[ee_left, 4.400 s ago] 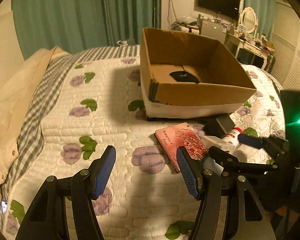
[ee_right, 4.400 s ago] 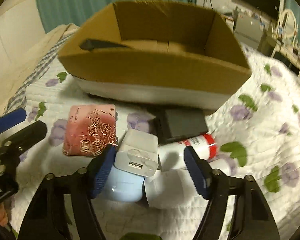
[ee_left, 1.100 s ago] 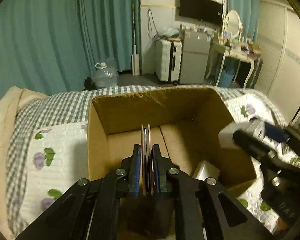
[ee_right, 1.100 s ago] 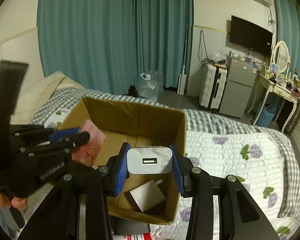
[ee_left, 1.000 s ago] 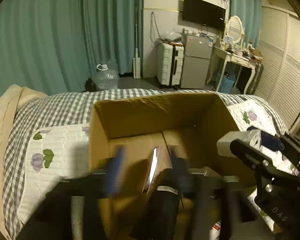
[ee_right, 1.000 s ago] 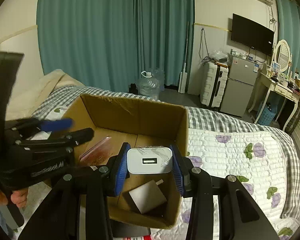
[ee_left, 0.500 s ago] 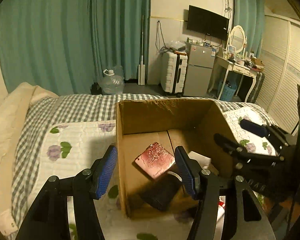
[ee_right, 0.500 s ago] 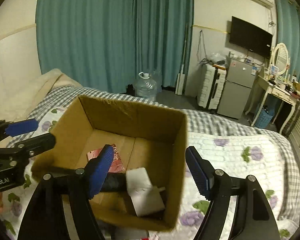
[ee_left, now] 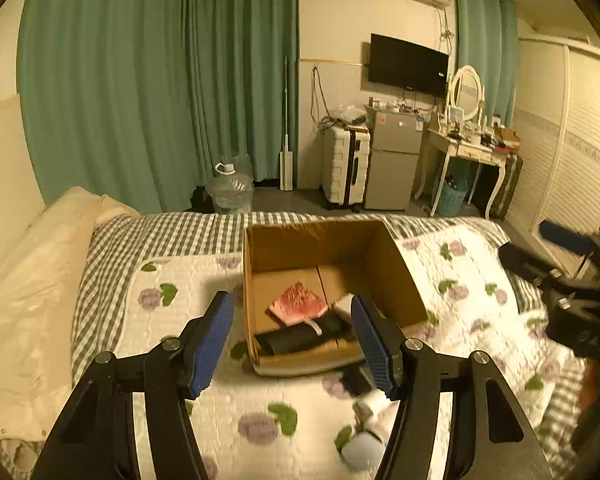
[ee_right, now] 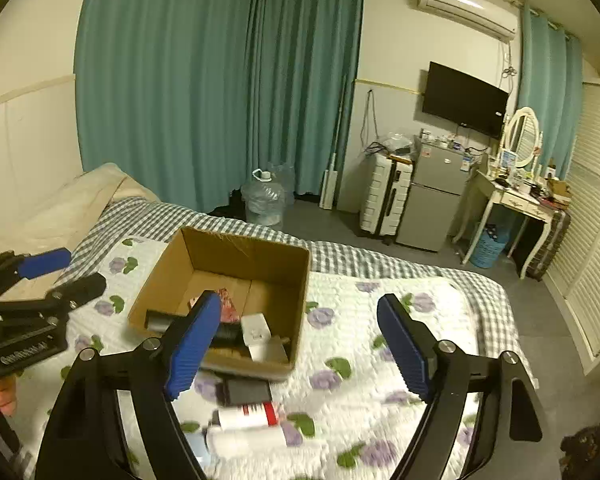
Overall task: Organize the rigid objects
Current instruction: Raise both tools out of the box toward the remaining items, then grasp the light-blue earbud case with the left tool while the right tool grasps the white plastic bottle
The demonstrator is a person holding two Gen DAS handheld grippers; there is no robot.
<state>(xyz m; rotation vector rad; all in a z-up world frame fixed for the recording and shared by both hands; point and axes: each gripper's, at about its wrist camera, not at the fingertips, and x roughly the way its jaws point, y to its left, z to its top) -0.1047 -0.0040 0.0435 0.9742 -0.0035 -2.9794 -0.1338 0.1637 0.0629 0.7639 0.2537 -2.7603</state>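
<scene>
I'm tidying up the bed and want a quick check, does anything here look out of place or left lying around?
Yes. A black box, a red-and-white tube and a white container lie loose on the quilt just outside the cardboard box, while the pink case and white charger are inside.

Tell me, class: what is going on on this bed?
A person with a two-finger gripper in each hand is sorting small things into an open brown cardboard box on the flowered quilt. A pink rose-patterned card, a white charger block and a black cylinder lie inside. The left gripper and right gripper hold nothing, jaws opening. A red-and-white tube and a dark flat case lie outside.
</scene>
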